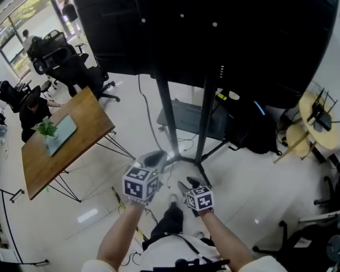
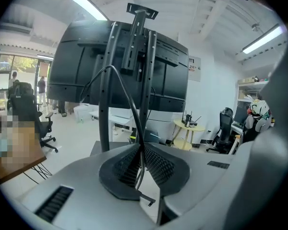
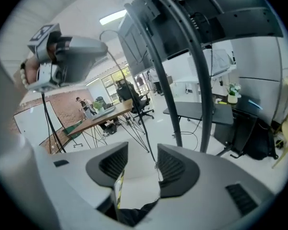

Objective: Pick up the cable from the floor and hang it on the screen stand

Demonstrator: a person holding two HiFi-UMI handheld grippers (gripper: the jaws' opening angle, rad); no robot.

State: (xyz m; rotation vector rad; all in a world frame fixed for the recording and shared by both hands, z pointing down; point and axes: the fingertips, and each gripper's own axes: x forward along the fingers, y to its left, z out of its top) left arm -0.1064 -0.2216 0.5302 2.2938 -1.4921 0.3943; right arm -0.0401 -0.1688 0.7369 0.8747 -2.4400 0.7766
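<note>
- Left gripper (image 2: 141,164) is clenched on the thin black cable (image 2: 127,95), pinched between its ribbed pads.
- From the pads the cable rises in front of the screen stand (image 2: 145,56), arcs over and drops to the left.
- Right gripper (image 3: 141,164) is released, its jaws wide apart; the cable runs down into the gap, close by one pad.
- Both grippers are raised near the stand's base, above the pale floor (image 1: 255,191).
- A wooden table (image 1: 62,146) stands well to the left.
</note>
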